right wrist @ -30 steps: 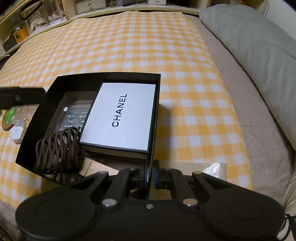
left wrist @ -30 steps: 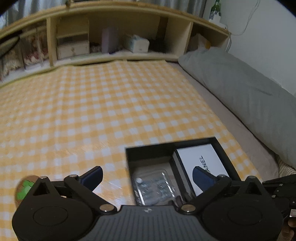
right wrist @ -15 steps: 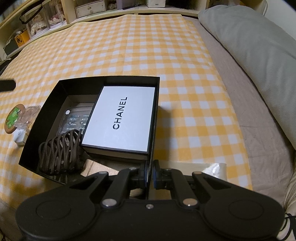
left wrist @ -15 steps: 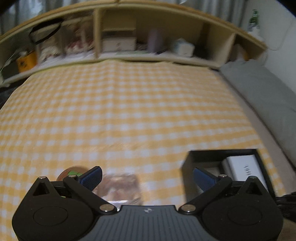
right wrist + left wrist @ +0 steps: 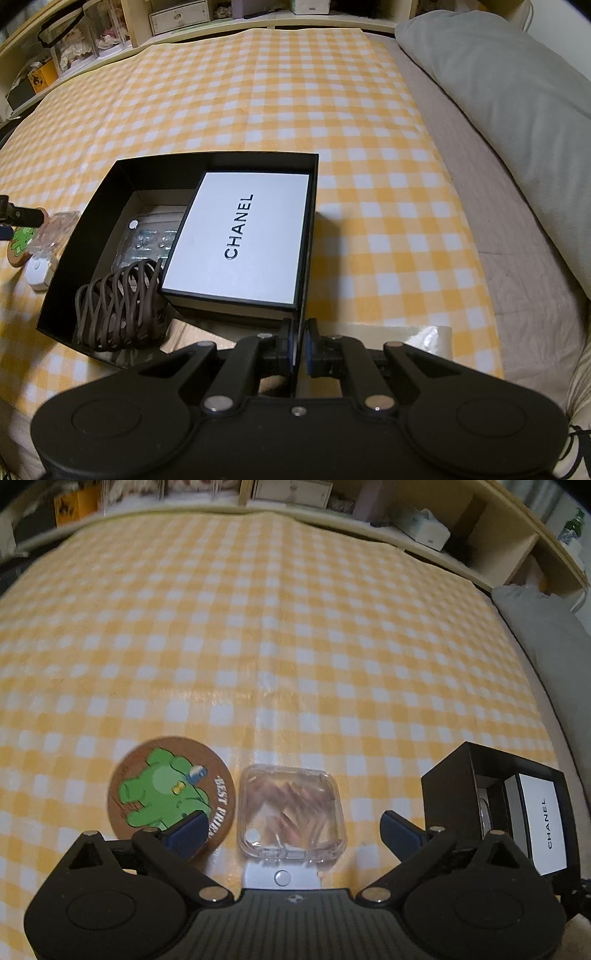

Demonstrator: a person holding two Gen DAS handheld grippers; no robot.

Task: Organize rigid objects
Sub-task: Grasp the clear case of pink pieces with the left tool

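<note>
My left gripper (image 5: pixel 293 829) is open above a clear plastic case (image 5: pixel 291 812) lying on the yellow checked cloth, the case between its blue fingertips without contact. A round cork coaster (image 5: pixel 171 794) with a green animal sits just left of the case, and a small white device (image 5: pixel 280 877) lies below it. My right gripper (image 5: pixel 298 345) is shut on the near right wall of the black box (image 5: pixel 110 184). Inside the box lie a white CHANEL box (image 5: pixel 240 240), a brown hair claw (image 5: pixel 118 310) and a clear packet (image 5: pixel 147 236).
A grey pillow (image 5: pixel 517 110) runs along the right side of the bed. A wooden headboard shelf (image 5: pixel 480 539) with boxes and small items lines the far edge. A clear plastic bag (image 5: pixel 432 338) lies by the box's near corner.
My left gripper swung left from over the black box and sank toward the clear case and coaster. The right gripper stayed put, still clamped on the box wall.
</note>
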